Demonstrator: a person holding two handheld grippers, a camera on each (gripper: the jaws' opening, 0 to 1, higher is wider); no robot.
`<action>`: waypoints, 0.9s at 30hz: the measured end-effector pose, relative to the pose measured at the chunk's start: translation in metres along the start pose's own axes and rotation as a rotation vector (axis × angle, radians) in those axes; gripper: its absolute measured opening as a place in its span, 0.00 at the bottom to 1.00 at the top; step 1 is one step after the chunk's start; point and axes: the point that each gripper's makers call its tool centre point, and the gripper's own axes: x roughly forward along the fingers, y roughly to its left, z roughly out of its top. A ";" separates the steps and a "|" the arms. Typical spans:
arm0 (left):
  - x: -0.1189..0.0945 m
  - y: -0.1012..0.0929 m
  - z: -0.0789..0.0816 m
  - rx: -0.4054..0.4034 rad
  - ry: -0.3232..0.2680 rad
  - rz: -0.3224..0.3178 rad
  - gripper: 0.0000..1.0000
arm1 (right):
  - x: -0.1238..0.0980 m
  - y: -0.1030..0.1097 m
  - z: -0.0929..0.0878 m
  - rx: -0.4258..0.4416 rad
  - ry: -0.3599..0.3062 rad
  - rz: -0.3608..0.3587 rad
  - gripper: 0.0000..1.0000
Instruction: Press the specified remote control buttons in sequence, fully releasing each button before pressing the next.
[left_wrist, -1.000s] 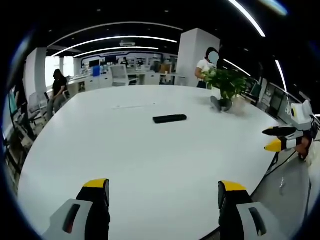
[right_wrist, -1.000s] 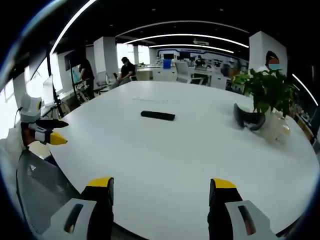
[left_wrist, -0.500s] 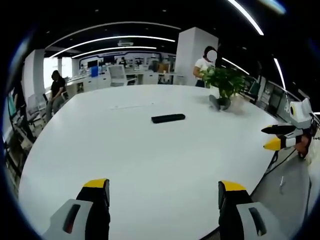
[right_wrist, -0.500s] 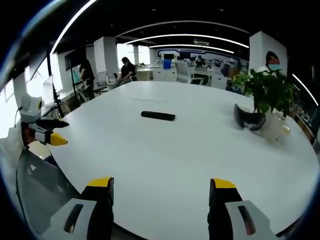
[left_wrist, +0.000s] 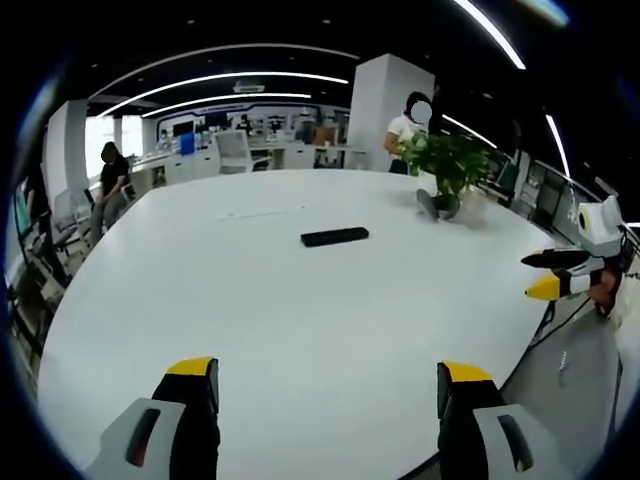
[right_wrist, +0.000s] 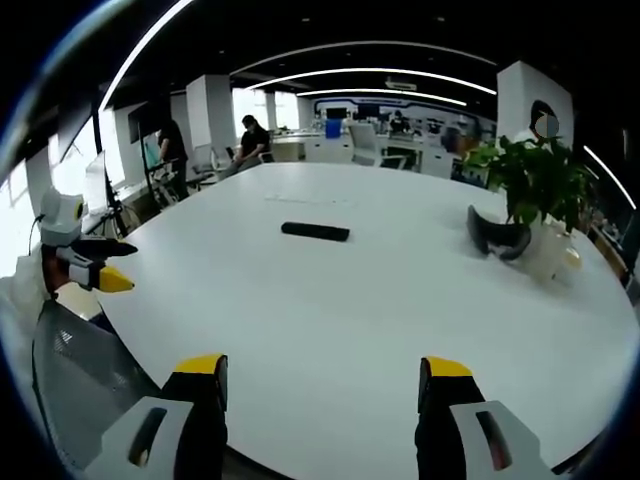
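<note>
While the remote control lies flat near the middle of the white table, well apart from both grippers, we judge the task to be at its approach step, with no button pressed yet. We hold the left gripper over the near table edge, its jaws spread wide and grasping nothing. We hold the right gripper likewise, jaws released and empty. In the right gripper view the remote control sits left of a potted plant and a dark headset. The next move calls for bringing one gripper forward over the remote control, closing its jaws to form a pressing tip, and lowering onto the first button.
</note>
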 end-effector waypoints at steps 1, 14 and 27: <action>0.000 0.000 0.001 -0.001 -0.004 -0.001 0.94 | 0.000 0.000 0.000 -0.001 -0.001 -0.001 0.77; 0.001 0.000 0.004 0.002 -0.020 -0.003 0.93 | -0.001 -0.002 0.001 0.000 -0.002 -0.007 0.77; 0.001 -0.001 0.005 0.009 -0.023 -0.003 0.93 | -0.001 -0.002 0.001 0.000 -0.002 -0.008 0.77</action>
